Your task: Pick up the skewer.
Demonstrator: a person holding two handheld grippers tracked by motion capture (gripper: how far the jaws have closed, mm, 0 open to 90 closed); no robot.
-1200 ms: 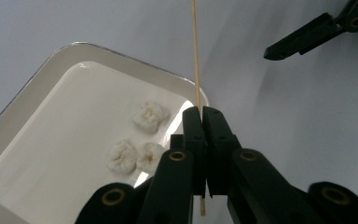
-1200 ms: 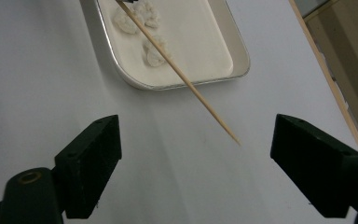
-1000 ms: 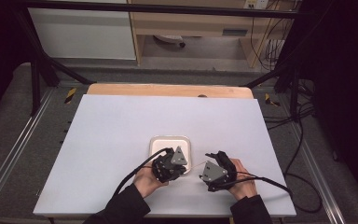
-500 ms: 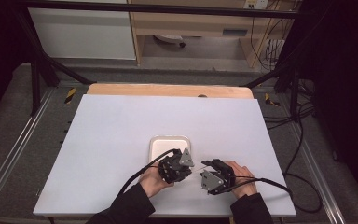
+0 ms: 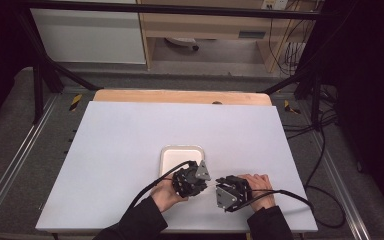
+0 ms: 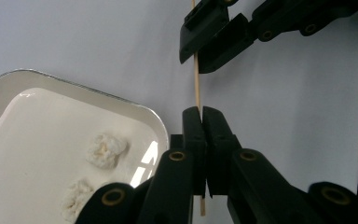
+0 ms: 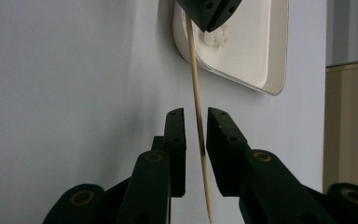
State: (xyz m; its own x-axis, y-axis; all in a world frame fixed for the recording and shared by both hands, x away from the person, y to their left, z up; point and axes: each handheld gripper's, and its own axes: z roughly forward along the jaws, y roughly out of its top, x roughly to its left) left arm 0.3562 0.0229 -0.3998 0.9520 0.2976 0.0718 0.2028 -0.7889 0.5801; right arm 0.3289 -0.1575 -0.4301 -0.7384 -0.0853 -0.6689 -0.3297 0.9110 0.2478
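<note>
Left gripper [image 6: 202,116] has its fingers clenched on the thin wooden skewer [image 6: 196,79], just beside the white tray [image 6: 135,109] on the surface. The skewer's long axis runs straight between the right gripper's [image 7: 196,122] released fingers, which flank it without touching, so the right looks set to close.

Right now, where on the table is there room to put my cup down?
The white table is bare left of the tray, behind it up to the wooden strip, and right of it. It is crowded at the near edge, where the left gripper and right gripper meet at the skewer.
</note>
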